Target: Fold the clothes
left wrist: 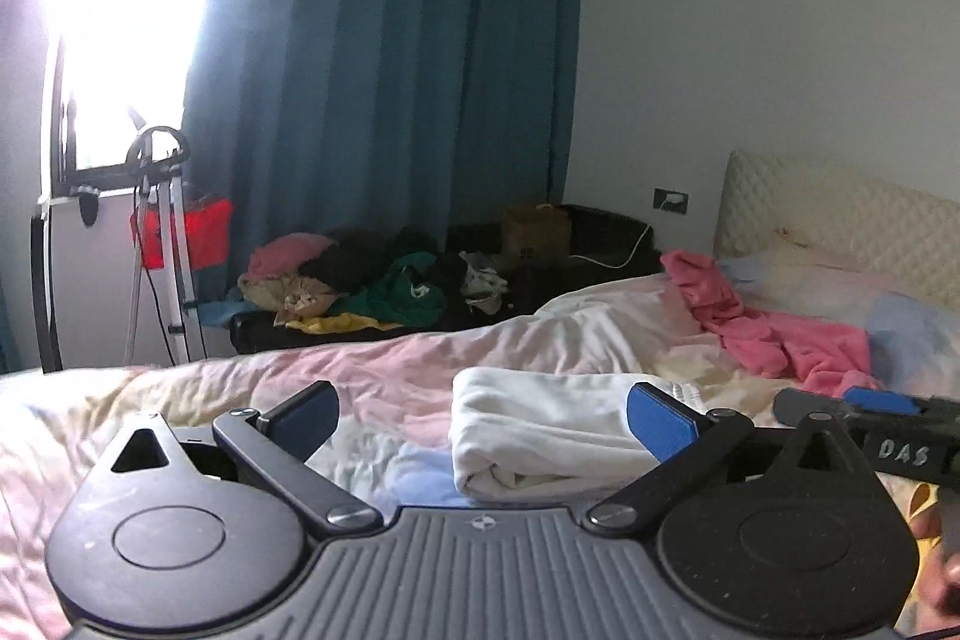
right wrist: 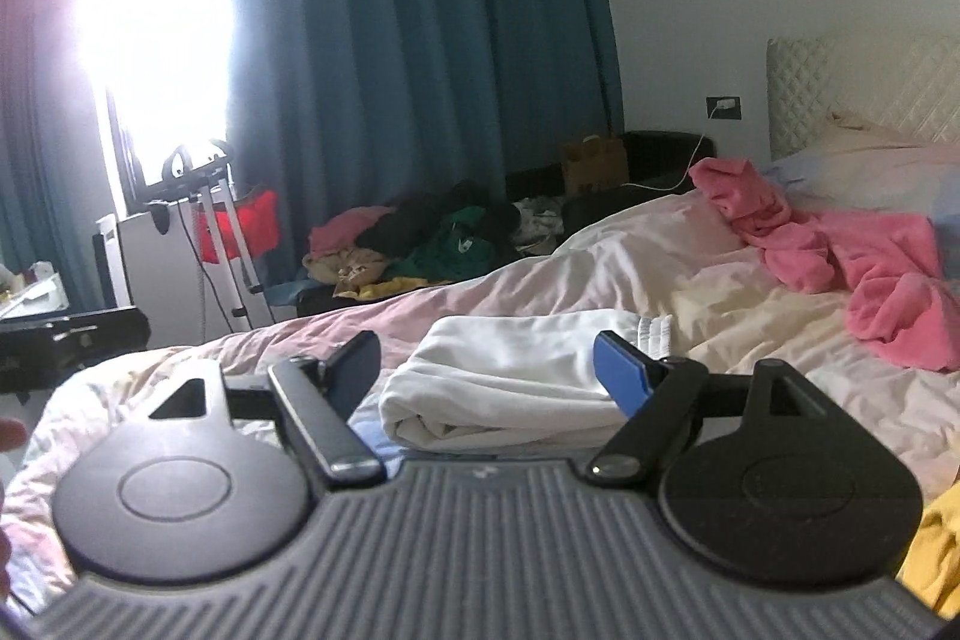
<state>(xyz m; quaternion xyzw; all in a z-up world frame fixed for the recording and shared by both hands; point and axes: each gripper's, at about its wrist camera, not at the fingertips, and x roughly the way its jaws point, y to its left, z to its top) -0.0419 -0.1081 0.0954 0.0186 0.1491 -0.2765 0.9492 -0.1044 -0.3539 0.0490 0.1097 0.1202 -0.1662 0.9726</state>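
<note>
In the left wrist view, the left gripper (left wrist: 483,415) is being held with fingers spread wide and empty above the pastel rumpled bedspread (left wrist: 372,370) — the folded white cotton garment (left wrist: 540,436) is lying centre-right. The right gripper (right wrist: 487,370) is likewise being held agape, gripping nothing — a crumpled pink fleece garment (right wrist: 840,244) is lying upper right.

Teal curtain (left wrist: 384,58), bright window (left wrist: 126,22), quilted headboard (left wrist: 840,214), wall socket (right wrist: 724,107).

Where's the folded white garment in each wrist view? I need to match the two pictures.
Left wrist: folded white garment lies on the bed, lower centre, by the right blue finger.
Right wrist: folded white garment lies lower centre, between the open fingers.
Shared landmark: pink garment on the bed, behind and right of it.
</note>
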